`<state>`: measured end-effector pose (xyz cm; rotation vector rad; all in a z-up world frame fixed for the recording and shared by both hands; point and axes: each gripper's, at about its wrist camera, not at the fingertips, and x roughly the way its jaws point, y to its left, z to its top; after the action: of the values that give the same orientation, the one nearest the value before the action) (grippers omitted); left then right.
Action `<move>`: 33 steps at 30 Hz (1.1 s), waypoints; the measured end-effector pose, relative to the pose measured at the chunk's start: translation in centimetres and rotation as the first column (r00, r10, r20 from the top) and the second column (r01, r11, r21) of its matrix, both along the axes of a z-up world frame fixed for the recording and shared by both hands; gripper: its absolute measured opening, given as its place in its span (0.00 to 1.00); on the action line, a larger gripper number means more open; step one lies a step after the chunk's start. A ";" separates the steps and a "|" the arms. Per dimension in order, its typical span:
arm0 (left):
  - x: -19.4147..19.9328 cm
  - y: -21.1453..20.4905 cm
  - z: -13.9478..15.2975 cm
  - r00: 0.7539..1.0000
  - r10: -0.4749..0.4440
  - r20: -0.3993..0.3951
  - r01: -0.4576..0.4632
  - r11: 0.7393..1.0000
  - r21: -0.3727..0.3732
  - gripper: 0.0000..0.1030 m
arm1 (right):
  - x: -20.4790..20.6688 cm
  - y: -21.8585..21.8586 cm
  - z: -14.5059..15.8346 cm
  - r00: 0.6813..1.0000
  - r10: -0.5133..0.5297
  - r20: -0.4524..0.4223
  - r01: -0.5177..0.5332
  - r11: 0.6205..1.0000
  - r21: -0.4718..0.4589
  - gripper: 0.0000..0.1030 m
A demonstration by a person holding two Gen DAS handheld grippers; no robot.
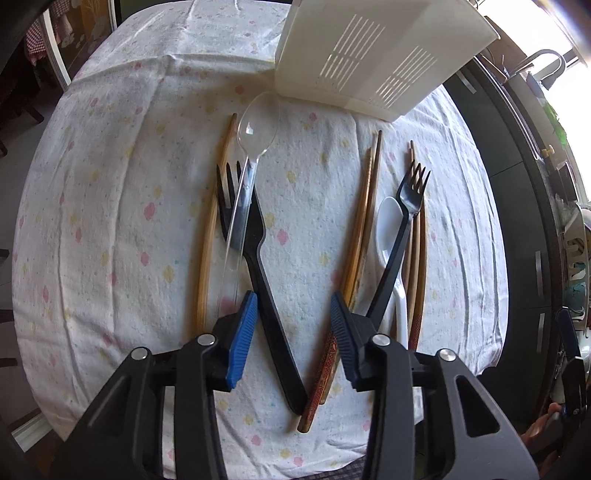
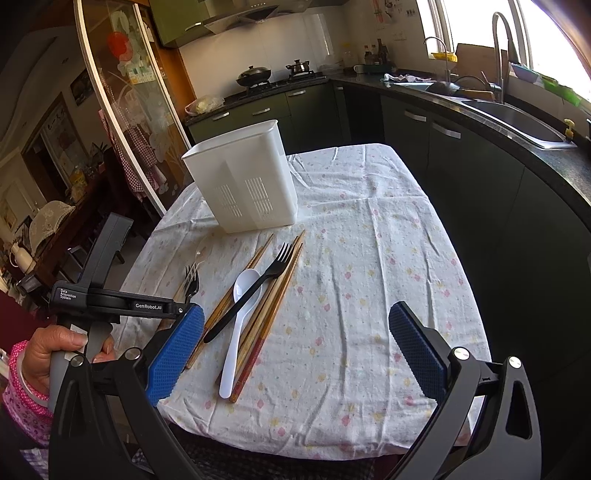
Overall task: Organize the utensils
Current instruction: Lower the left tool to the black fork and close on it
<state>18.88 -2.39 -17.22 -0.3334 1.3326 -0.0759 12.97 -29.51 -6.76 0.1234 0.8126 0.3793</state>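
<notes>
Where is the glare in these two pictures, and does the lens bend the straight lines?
Left wrist view: the window at top right is blown out, light shines through the white holder slots, and the tablecloth bulges. Right wrist view: window overexposed, counter edge curves.

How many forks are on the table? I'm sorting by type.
2. One black fork lies on the left under the clear spoon; the other fork lies on the right across the white spoon and chopsticks. None looks hidden.
</notes>
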 end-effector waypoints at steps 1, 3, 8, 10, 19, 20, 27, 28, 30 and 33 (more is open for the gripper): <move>0.1 0.0 0.1 1.000 0.004 0.008 -0.004 1.000 0.012 0.35 | 0.0 0.0 0.0 1.000 -0.002 0.000 0.002 1.000 0.000 0.96; 0.3 -0.1 0.1 1.000 0.010 0.007 -0.010 1.000 0.021 0.34 | 0.1 0.0 -0.2 1.000 -0.005 -0.003 0.005 1.000 0.001 0.96; 1.0 -0.5 0.2 1.000 0.008 0.013 -0.009 0.996 0.083 0.34 | 0.5 0.3 -0.5 1.000 0.000 -0.015 0.000 1.000 -0.006 0.96; 1.4 -1.0 0.2 1.000 -0.009 0.021 0.006 0.993 0.120 0.30 | 0.7 0.5 -0.6 1.000 0.005 -0.016 -0.005 1.000 -0.014 0.96; 2.1 -1.4 0.7 0.991 -0.118 0.066 0.111 0.988 0.107 0.08 | 4.6 2.2 -1.6 0.995 0.009 -0.095 -0.011 1.000 -0.020 0.96; 2.0 -1.4 1.1 0.988 -0.132 0.086 0.124 0.988 0.096 0.08 | 5.2 2.5 -1.8 0.994 0.014 -0.107 -0.015 1.000 -0.006 0.96; 1.4 0.5 2.4 0.986 -0.124 0.110 0.126 0.992 -0.007 0.08 | 9.4 5.4 -4.5 0.968 0.053 -0.243 -0.037 0.997 0.069 0.94; 1.2 0.6 2.6 0.985 -0.130 0.115 0.133 0.991 -0.017 0.08 | 9.8 5.8 -5.0 0.964 0.051 -0.261 -0.034 0.997 0.070 0.86; 0.6 1.0 3.1 0.982 -0.136 0.127 0.141 0.989 -0.030 0.08 | 10.4 6.5 -6.0 0.954 0.056 -0.293 -0.036 0.997 0.072 0.72; 0.0 1.3 4.0 0.978 -0.143 0.150 0.151 0.988 -0.043 0.08 | 11.1 7.4 -7.2 0.943 0.056 -0.329 -0.041 0.998 0.052 0.68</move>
<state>18.86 -1.13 -13.23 -0.2688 1.2091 -0.2566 24.06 -22.11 -13.91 0.2133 1.1413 0.4299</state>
